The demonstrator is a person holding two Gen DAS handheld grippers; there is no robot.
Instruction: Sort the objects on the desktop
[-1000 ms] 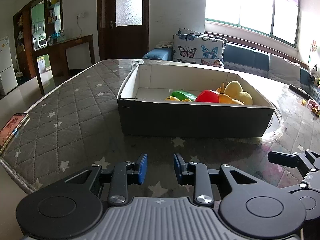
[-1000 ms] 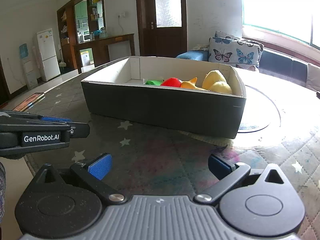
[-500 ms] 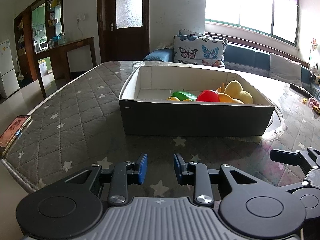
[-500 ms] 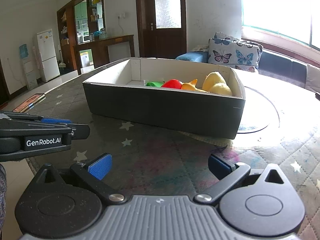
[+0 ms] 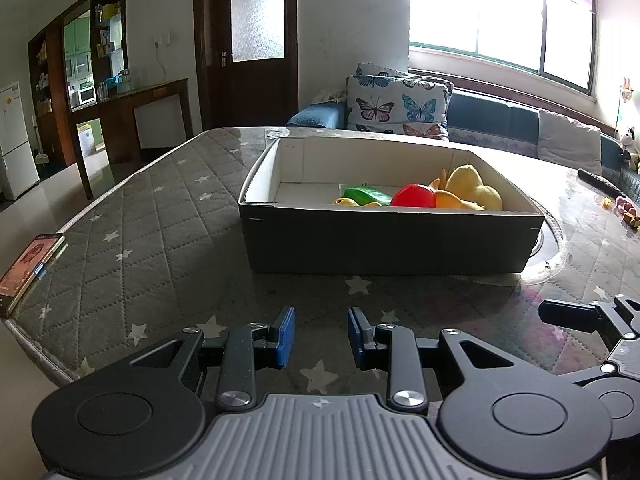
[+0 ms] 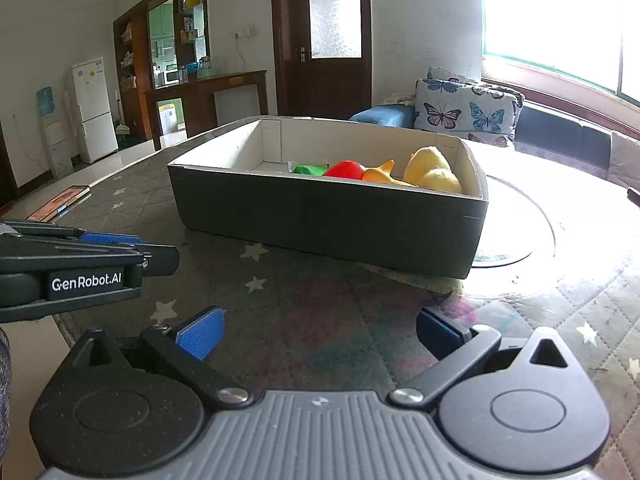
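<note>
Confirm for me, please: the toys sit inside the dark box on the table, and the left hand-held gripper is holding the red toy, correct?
Not quite. The left hand-held gripper holds nothing; the left wrist view shows its jaws apart over bare table. The red toy lies inside the dark box with the other toys, as you said.

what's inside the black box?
Box holds a green toy, red toy, orange piece and yellow plush. The near wall hides their lower parts and the floor.

toys (image 5: pixel 416 198) half hidden behind box wall (image 5: pixel 392 242), phone (image 5: pixel 28 270) cut off
</note>
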